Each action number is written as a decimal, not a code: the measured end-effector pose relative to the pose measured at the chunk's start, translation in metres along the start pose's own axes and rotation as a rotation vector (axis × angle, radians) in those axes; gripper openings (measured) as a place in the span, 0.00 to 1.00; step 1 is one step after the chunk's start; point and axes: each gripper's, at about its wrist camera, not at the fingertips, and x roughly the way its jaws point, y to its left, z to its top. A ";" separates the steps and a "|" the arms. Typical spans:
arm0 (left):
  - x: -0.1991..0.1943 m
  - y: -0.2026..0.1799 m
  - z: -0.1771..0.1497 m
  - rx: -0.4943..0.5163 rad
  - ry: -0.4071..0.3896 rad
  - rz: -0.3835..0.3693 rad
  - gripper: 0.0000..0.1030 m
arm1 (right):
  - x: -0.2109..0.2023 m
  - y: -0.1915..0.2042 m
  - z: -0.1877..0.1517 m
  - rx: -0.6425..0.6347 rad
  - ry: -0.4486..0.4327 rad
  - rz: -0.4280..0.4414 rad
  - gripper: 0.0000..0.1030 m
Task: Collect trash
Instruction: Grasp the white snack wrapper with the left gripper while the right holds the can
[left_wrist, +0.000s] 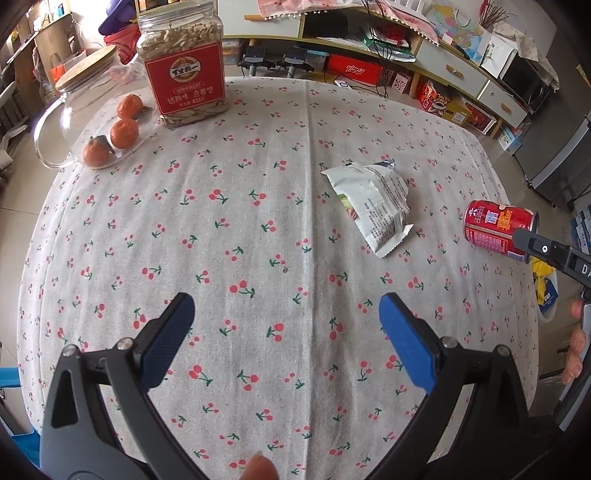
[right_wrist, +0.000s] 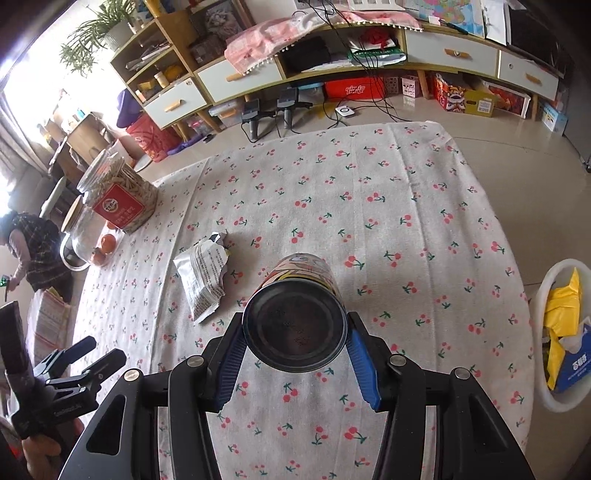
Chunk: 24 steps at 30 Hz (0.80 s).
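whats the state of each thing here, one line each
can: on its side, clamped in right gripper, off the table
wrapper: torn open, flat on tablecloth
left gripper: open, empty
seed jar: upright, lid off, nearly full
glass jar: upright, lidded
bin: on the floor by the table, partly filled

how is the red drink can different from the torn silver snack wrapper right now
The red drink can is clamped on its side between the right gripper fingers; the torn silver snack wrapper lies loose on the cherry-print tablecloth. The can is rigid and round; the wrapper is flat, crumpled, ripped open. Both look like empty trash.
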 end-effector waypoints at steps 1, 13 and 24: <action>0.002 -0.002 0.001 0.001 0.005 -0.008 0.97 | -0.005 -0.002 -0.001 -0.003 -0.006 -0.003 0.52; 0.039 -0.036 0.038 -0.061 0.000 -0.093 0.96 | -0.043 -0.052 -0.003 0.047 -0.069 -0.030 0.52; 0.079 -0.079 0.060 -0.070 -0.031 -0.054 0.90 | -0.055 -0.098 -0.008 0.111 -0.071 -0.069 0.52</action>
